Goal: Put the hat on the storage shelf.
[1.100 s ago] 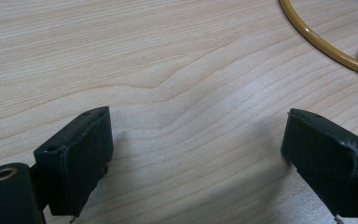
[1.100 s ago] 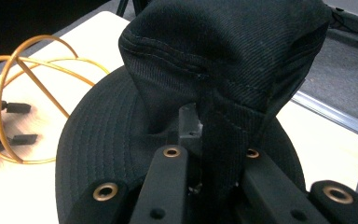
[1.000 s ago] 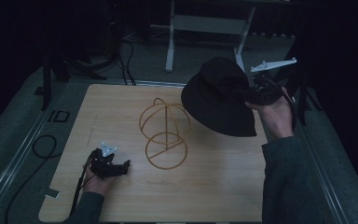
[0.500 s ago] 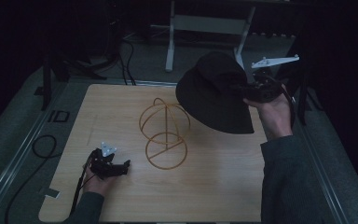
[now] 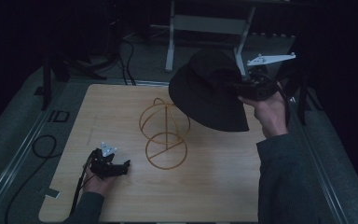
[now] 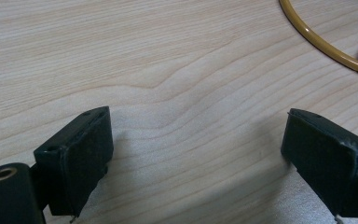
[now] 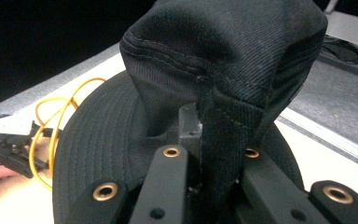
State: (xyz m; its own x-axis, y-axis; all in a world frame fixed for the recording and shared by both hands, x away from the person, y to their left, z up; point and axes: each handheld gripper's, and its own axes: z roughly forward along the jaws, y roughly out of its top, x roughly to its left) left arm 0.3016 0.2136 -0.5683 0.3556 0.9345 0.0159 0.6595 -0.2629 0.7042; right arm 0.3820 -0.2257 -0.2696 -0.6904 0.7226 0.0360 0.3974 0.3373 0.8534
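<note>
A black bucket hat (image 5: pixel 209 91) hangs in the air over the table's far right, its brim just right of the yellow wire hat stand (image 5: pixel 164 132). My right gripper (image 5: pixel 242 87) is shut on the hat's crown fabric (image 7: pixel 223 70), pinched between the jaws in the right gripper view. The wire stand (image 7: pixel 56 126) rises from a ring base at the table's middle. My left gripper (image 5: pixel 121 166) rests on the wood at the front left, open, with bare table between its pads (image 6: pixel 74 158). A curve of the stand's ring base (image 6: pixel 326 42) lies ahead of it to the right.
The light wooden table (image 5: pixel 214 186) sits inside a grey metal frame (image 5: pixel 28 140). A black cable (image 5: pixel 42 149) loops along the left edge. A grey desk leg (image 5: pixel 170 42) and more cables stand on the floor beyond the far edge.
The right hand has lifted the hat a little and carried it left, toward the wire stand. The left gripper has stayed still.
</note>
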